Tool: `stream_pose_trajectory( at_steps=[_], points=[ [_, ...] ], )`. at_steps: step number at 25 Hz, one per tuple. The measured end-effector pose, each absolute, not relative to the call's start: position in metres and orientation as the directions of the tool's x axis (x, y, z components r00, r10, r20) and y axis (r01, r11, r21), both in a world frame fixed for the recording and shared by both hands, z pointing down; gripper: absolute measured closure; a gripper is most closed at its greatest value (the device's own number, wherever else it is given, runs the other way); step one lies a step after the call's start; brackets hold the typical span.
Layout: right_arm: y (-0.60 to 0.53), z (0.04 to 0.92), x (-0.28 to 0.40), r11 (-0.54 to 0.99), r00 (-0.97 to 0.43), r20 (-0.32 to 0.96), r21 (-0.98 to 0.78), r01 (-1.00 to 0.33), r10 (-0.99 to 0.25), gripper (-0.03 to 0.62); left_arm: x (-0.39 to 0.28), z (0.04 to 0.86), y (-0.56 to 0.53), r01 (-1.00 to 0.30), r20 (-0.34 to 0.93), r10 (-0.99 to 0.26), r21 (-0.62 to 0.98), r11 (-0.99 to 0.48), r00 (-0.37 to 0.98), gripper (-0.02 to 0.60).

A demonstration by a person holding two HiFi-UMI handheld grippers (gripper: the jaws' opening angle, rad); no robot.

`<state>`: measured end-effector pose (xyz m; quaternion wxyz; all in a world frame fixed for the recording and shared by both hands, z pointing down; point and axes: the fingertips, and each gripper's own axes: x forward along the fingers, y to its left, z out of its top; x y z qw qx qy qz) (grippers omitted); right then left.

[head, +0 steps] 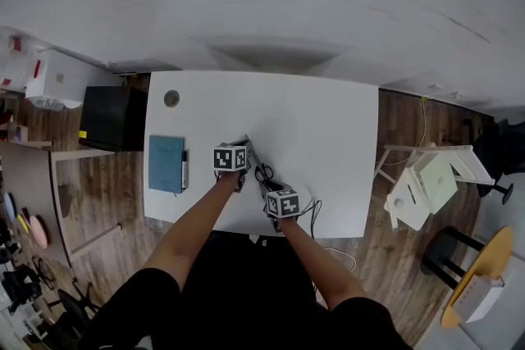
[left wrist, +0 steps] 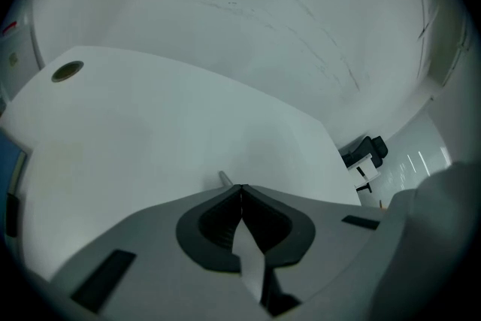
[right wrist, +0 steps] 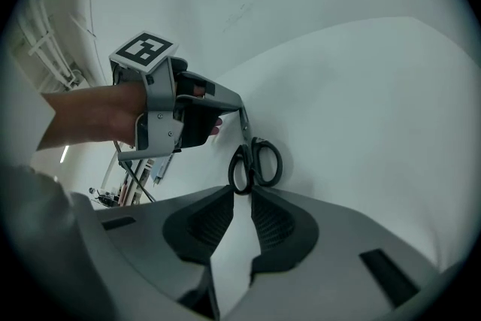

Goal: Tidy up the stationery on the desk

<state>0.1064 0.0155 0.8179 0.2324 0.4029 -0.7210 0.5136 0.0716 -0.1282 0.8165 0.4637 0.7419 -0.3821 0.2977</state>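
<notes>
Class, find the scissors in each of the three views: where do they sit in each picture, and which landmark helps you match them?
Head view: scissors lie near the front of the white desk.
Left gripper view: only a grey blade tip pokes out above the shut jaws.
Right gripper view: centre, handles just beyond the open jaws.
Shared landmark: the white desk.

1 pr scissors (head: 262,172), 1 notebook (head: 166,163), 1 pen (head: 185,170), 1 desk (head: 328,127).
</notes>
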Motion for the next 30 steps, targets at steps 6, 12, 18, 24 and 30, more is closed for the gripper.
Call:
stream_pose_trajectory(
  at_steps=[6,12,18,24,30],
  points=[
    [0.025,0.807,0.112,0.197,-0.556,0.756,-0.521,-0.831,-0.346,0.51,0.075,0.812,-0.115,-0.827,0.782,-0.284,0.48,-0.291,0.554,0.568],
    [0.014,0.798,0.122,0.29,-0.509,0.761,-0.422,-0.859,-0.402,0.51,0.071,0.795,-0.086,-0.832,0.787,-0.296,0.451,-0.321,0.541,0.568],
    [0.002,0.801,0.108,0.39,-0.502,0.773,-0.357,-0.849,-0.387,0.51,0.045,0.789,-0.038,-0.856,0.8,-0.318,0.431,-0.286,0.509,0.568],
    [-0.002,0.805,0.108,0.408,-0.438,0.814,-0.277,-0.87,-0.382,0.51,0.031,0.785,-0.012,-0.849,0.78,-0.339,0.464,-0.251,0.526,0.568],
    [-0.007,0.812,0.109,0.376,-0.359,0.847,-0.209,-0.903,-0.391,0.508,0.034,0.784,-0.008,-0.811,0.746,-0.323,0.503,-0.3,0.582,0.568]
  ],
)
